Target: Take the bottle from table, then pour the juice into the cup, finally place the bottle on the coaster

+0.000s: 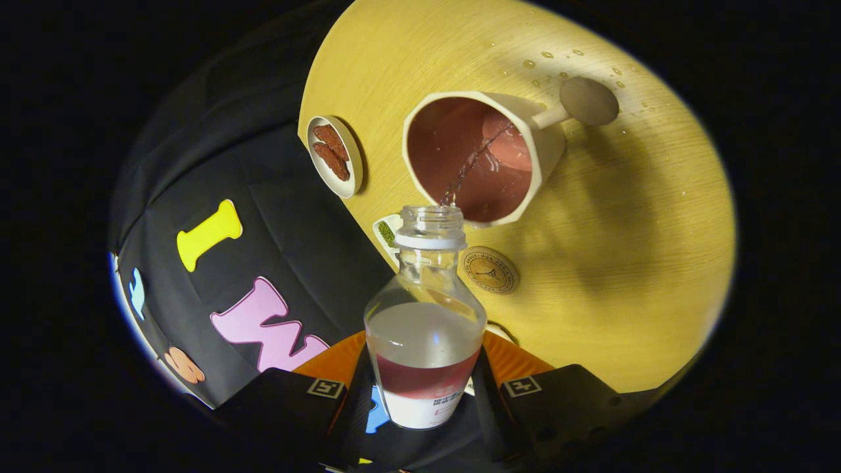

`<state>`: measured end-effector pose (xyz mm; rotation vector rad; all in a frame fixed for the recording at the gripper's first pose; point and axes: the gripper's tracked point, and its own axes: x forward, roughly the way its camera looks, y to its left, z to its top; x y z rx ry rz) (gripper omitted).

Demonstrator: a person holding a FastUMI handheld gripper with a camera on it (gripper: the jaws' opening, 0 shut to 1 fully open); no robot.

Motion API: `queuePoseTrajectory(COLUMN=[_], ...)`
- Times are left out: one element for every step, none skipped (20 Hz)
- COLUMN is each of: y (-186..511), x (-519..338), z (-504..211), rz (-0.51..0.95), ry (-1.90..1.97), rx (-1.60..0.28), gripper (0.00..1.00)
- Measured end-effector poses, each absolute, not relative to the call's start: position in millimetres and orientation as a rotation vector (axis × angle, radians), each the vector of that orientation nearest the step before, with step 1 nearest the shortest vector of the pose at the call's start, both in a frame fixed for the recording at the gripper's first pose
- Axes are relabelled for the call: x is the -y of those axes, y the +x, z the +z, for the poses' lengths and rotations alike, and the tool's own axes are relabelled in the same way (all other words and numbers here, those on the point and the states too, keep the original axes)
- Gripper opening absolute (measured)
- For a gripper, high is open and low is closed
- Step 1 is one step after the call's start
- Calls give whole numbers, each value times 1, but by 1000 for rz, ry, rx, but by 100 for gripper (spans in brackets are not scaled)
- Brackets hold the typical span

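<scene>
My gripper (pixel 424 391) is shut on a clear plastic bottle (pixel 424 328) with a red and white label, held between the fingers and tilted forward. Clear liquid half fills the bottle. A thin stream runs from its open neck (pixel 431 220) into the cream cup (pixel 483 154), whose inside is reddish and holds some liquid. The cup has a stick handle ending in a round knob (pixel 589 100). A round cork coaster (pixel 489 269) lies on the wooden table (pixel 624 263), just beside the bottle's neck and nearer to me than the cup.
A small oval dish (pixel 335 156) with two reddish-brown pieces sits near the table's edge, beside the cup. A little white dish with something green (pixel 387 231) peeks out behind the bottle neck. Water drops (pixel 548 66) dot the table beyond the cup.
</scene>
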<state>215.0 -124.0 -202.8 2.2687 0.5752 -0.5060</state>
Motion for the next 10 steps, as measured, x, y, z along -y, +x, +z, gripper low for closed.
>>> queuePoseTrajectory(y=[214, 215, 215, 216, 216, 217, 217, 219, 219, 220], x=[127, 130, 131, 133, 135, 137, 139, 141, 142, 142], z=[-201, -200, -198, -197, -195, -194, -193, -190, -188, -186], rz=[-507, -510, -513, -514, -517, -521, -523, -525, -525, -522], ry=[2289, 2308, 2326, 2344, 2361, 2379, 2399, 2421, 2445, 2469], rx=[-574, -568, -564, -561, -558, -554, -550, -546, -549, -557], gripper=[72, 72, 72, 72, 72, 72, 72, 72, 72, 73])
